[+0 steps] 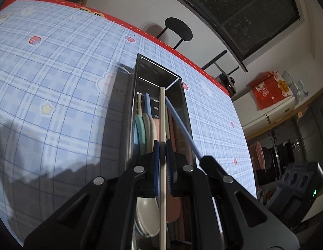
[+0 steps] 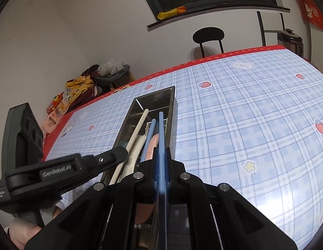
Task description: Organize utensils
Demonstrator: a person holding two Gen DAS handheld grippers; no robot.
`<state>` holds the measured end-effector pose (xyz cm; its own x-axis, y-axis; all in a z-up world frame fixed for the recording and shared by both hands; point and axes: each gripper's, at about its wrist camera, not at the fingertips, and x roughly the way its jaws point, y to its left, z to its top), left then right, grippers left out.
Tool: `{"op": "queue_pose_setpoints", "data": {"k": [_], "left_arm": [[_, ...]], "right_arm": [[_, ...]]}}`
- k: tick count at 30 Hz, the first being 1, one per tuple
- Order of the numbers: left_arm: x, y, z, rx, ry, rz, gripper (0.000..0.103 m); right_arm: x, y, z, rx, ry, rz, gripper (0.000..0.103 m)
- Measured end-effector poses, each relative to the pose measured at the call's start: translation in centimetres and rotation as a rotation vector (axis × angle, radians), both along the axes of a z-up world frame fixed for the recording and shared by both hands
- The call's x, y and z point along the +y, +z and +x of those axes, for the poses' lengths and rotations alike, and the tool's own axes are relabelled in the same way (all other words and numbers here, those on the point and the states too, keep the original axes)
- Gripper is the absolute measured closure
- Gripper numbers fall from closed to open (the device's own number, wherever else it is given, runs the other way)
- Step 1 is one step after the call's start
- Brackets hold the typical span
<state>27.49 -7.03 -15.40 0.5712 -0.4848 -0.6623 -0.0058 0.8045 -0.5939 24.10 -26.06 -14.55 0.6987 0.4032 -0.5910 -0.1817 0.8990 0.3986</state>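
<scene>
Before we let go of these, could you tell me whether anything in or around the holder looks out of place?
Nothing looks spilled or damaged. The utensil box sits square on the tablecloth. The only things askew are the cream chopstick in the left tongs and the blue chopstick in the right tongs, angled above the spoons.

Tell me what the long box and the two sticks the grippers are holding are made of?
The box looks like shiny metal, probably steel: its inner walls mirror the things inside. The cream stick in the left gripper and the blue stick in the right gripper look like smooth matte plastic, with even colour and no grain, though painted wood is possible.
</scene>
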Motion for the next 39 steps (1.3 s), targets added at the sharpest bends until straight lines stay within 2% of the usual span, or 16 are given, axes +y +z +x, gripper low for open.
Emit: {"op": "queue_pose_setpoints", "data": {"k": [8,14,16,21,27,30,33,39], "left_arm": [[-0.7,0.3,1.1,-0.012,-0.005,0.022,0.093],[0.4,2.1,0.7,-0.063,0.005,0.07,0.084],[1.1,3.0,0.3,-0.09,0.014,0.097,0.08],[2.9,5.2,-1.3,-0.147,0.04,0.182,0.071],[5.3,7.0,-4.0,-0.197,0.079,0.275,0.069],[6.5,8.0,-5.7,-0.219,0.095,0.316,0.067],[7.2,8.7,-7.1,-0.242,0.101,0.36,0.066],[8.0,11.0,-10.3,-0.311,0.103,0.427,0.06]], "right_arm": [[0.8,-0.2,0.2,0.014,0.024,-0.011,0.097],[1.5,0.2,-0.4,0.012,0.076,-0.013,0.096],[1.5,0.7,-0.7,-0.001,0.079,-0.014,0.093],[1.1,1.8,-1.5,-0.045,0.031,-0.055,0.057],[1.4,2.8,-2.7,-0.098,-0.002,-0.163,0.025],[1.8,3.7,-3.8,-0.139,-0.012,-0.21,0.013],[2.3,5.0,-5.1,-0.178,-0.012,-0.248,0.006],[3.2,7.1,-8.0,-0.231,-0.011,-0.314,0.006]]}}
